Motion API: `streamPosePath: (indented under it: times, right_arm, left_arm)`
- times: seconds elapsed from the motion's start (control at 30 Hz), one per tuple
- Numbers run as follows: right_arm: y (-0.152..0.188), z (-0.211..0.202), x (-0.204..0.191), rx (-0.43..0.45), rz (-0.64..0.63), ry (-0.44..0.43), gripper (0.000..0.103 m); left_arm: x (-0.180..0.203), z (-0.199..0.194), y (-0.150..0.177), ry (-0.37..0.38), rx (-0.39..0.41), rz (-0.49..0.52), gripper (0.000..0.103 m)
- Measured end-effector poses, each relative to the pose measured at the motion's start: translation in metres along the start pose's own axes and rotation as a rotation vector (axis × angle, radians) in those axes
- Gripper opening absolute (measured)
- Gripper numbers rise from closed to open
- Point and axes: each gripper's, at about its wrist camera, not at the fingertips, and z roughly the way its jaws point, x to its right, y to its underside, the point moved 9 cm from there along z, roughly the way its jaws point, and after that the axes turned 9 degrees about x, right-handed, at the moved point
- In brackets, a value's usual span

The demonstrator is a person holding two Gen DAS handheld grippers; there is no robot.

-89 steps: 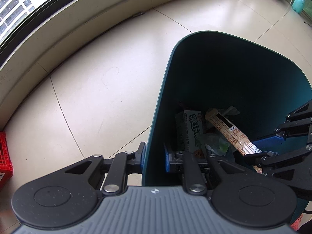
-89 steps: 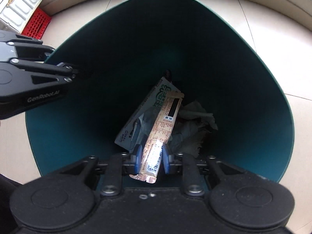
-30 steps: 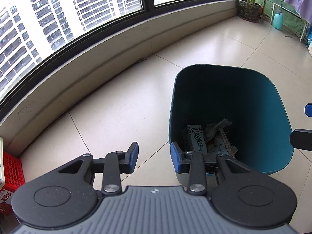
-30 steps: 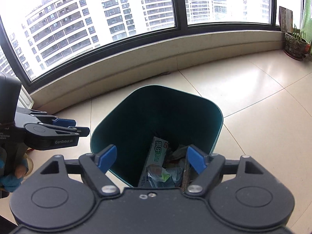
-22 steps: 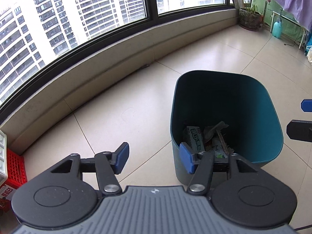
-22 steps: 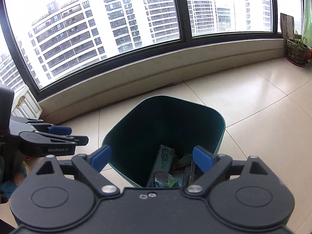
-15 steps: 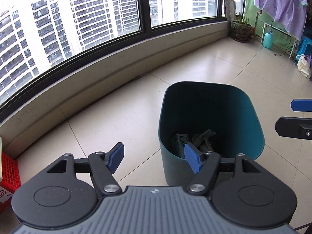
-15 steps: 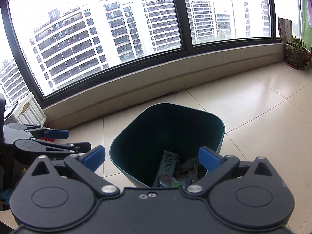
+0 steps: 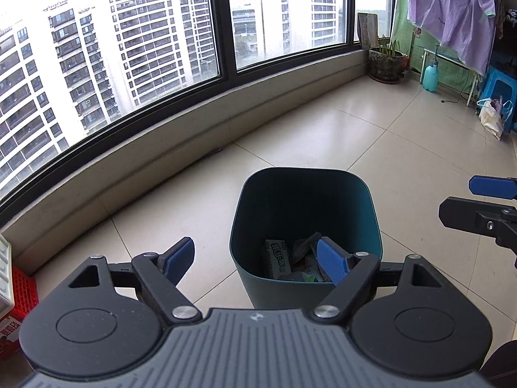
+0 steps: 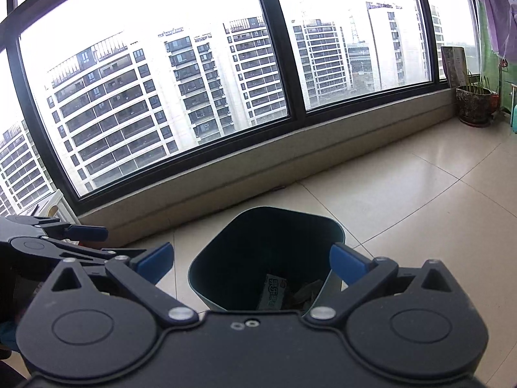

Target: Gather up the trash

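Note:
A dark teal trash bin (image 9: 365, 226) (image 10: 210, 258) stands upright on the tiled floor. Inside lie a white-green carton (image 9: 277, 258) (image 10: 273, 296) and crumpled wrappers (image 9: 303, 249). My left gripper (image 9: 257, 260) hovers above and in front of the bin, its jaws still opening with nothing between them. My right gripper (image 10: 252, 260) is also raised over the bin, open wide and empty. In the left wrist view the right gripper's fingers (image 9: 491, 187) show at the right edge. In the right wrist view the left gripper's fingers (image 10: 85, 232) show at the left.
A curved window wall with a low ledge (image 9: 161, 161) runs behind the bin. A red crate (image 9: 22, 287) sits far left. At the far right are a potted plant (image 9: 386, 61), a blue spray bottle (image 9: 431, 77), a blue stool (image 9: 499, 92) and hanging laundry (image 9: 452, 16).
Both grippers have risen and drawn back from the bin, which now looks smaller. The right gripper let the wrapper drop into the bin; both sets of jaws opened wider.

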Motion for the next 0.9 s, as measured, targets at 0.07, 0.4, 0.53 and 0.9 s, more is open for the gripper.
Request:
streamPosePath:
  times: [0.07, 0.4, 0.53, 0.9]
  right_arm:
    - [-0.002, 0.000, 0.004, 0.014, 0.011, 0.002, 0.103]
    - [-0.005, -0.013, 0.019, 0.012, 0.021, -0.013, 0.103]
    - [-0.003, -0.013, 0.021, 0.008, 0.017, -0.022, 0.103]
    - [-0.001, -0.020, 0.027, 0.005, 0.018, -0.017, 0.103]
  left_arm:
    - [0.005, -0.003, -0.002, -0.004, -0.009, -0.023, 0.083]
    - [0.034, -0.017, 0.006, 0.005, -0.016, -0.095, 0.099]
    - [0.038, -0.023, 0.010, -0.006, -0.003, -0.088, 0.102]
    - [0.049, -0.029, 0.013, 0.003, 0.009, -0.074, 0.103]
